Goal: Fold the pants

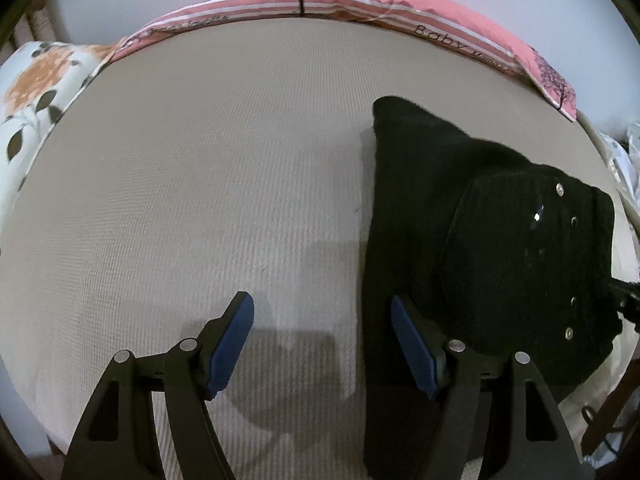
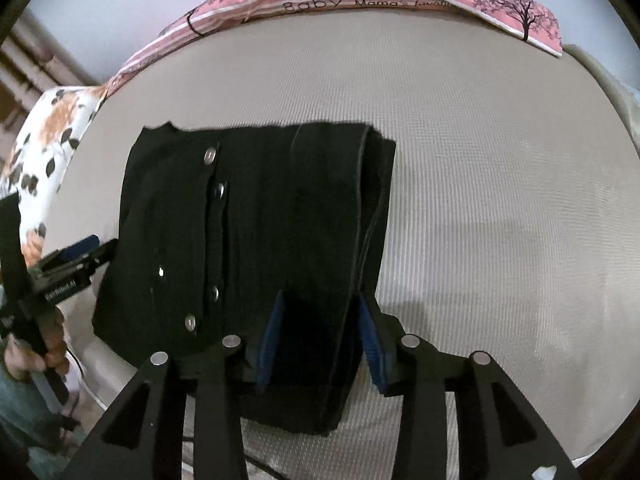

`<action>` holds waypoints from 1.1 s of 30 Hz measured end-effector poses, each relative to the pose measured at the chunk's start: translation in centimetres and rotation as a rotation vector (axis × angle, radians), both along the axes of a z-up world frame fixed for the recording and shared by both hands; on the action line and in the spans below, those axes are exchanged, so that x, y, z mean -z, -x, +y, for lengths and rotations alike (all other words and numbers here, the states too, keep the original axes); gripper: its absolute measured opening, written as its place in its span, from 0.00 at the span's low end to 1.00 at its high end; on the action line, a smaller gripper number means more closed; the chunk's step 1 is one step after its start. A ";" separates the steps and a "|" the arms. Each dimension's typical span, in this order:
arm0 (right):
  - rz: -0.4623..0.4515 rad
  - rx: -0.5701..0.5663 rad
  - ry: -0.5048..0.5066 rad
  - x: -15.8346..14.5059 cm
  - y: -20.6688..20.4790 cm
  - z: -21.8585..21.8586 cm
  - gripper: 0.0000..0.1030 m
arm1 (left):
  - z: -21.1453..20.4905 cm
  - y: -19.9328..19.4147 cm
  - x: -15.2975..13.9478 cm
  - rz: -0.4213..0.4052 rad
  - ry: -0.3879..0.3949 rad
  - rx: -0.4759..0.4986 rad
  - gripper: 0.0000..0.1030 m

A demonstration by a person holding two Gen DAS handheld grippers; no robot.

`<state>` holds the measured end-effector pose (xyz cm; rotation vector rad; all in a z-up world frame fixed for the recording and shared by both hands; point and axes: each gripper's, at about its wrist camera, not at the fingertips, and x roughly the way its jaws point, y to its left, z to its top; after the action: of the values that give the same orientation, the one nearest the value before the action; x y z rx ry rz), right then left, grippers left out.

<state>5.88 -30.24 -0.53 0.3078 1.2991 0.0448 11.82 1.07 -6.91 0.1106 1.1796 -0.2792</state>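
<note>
Black pants [image 1: 480, 240] with silver snap buttons lie folded on a beige bed sheet [image 1: 220, 180], at the right of the left wrist view. My left gripper [image 1: 322, 320] is open; its right finger is over the pants' left edge, its left finger over bare sheet. In the right wrist view the pants [image 2: 260, 220] lie centre-left, folded into a rough rectangle. My right gripper [image 2: 320, 320] is open, its blue pads on either side of the pants' near folded edge. The left gripper [image 2: 82, 254] also shows at the left of that view, held by a hand.
A pink striped pillow [image 1: 360, 0] printed with "Baby" lies along the bed's far edge. A white floral pillow [image 1: 36, 92] lies at the left. The bed's near edge and dark cables [image 2: 256, 466] are at the bottom. A pale wall is behind.
</note>
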 end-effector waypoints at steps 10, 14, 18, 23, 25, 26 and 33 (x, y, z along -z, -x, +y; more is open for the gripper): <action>-0.006 0.001 -0.015 -0.3 2.3 0.3 0.42 | 0.9 2.9 -0.3 -0.006 -0.007 -0.026 0.70; 0.007 0.048 -0.079 0.7 2.9 -0.6 0.42 | 0.9 3.2 0.2 -0.011 -0.010 -0.020 0.71; 0.005 0.026 -0.071 0.5 2.7 -0.5 0.43 | 0.7 3.1 0.0 -0.007 -0.019 -0.016 0.72; -0.022 -0.004 -0.120 0.1 1.7 -1.3 0.44 | 0.1 2.6 -0.9 -0.013 -0.037 -0.004 0.72; -0.033 -0.004 -0.157 0.2 1.2 -2.0 0.46 | -0.2 2.5 -1.1 -0.016 -0.044 0.005 0.72; -0.030 -0.002 -0.181 0.3 1.0 -2.4 0.51 | -0.4 2.4 -1.1 -0.014 -0.045 0.010 0.72; -0.008 0.009 -0.289 2.1 -0.5 -4.4 0.52 | -1.1 1.1 -1.1 0.020 -0.003 0.040 0.72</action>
<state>6.38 -34.62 -2.64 0.5590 1.2831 0.2274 10.69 -0.04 -5.80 0.1343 1.1987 -0.3142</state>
